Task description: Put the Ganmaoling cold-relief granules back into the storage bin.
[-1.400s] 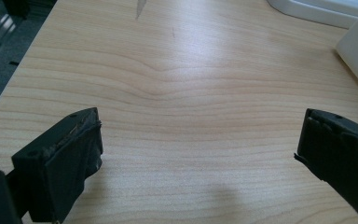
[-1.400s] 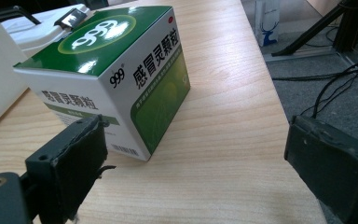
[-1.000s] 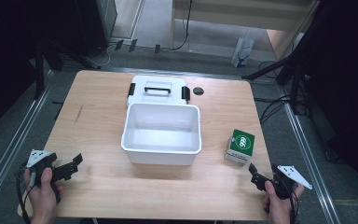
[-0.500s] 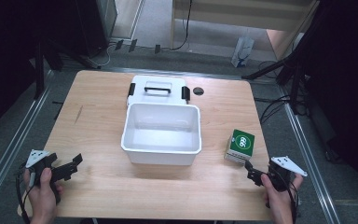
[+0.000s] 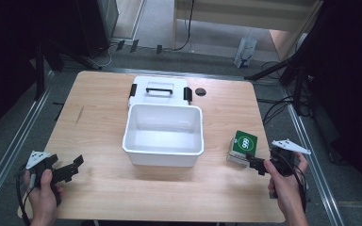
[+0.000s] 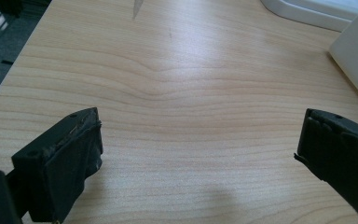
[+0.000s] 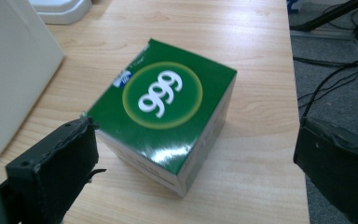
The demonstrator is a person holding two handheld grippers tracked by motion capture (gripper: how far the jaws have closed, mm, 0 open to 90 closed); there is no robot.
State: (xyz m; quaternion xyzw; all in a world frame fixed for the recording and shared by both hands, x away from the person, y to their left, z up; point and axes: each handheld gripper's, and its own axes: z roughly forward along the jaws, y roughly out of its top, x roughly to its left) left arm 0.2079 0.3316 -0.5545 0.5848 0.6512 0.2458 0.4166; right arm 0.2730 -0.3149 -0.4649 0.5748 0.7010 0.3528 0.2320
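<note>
At the near left corner of the wooden table [image 5: 99, 117], the person's left hand [image 5: 42, 193] holds the left gripper [image 5: 68, 170] low over the wood, pointing right and slightly away toward the white bin [image 5: 164, 134]. Its jaws stand wide apart with nothing but bare tabletop between them, as the left gripper view shows. In that view only a corner of the bin's wall is visible at the right edge.

The bin sits open in the middle of the table, and its white lid [image 5: 159, 89] with a black handle lies just behind it; the lid's near edge is hidden by the bin. A small dark round mark [image 5: 200, 91] lies beside the lid; what it is cannot be made out.

To the right of the bin rests a green box [image 7: 168, 109] marked "999". The right hand [image 5: 285, 181] reaches the right gripper [image 5: 256, 163] toward it from the near right side. Its jaws are spread open, flanking the box's near corner without touching it. The small print on the box is too blurred to read.
</note>
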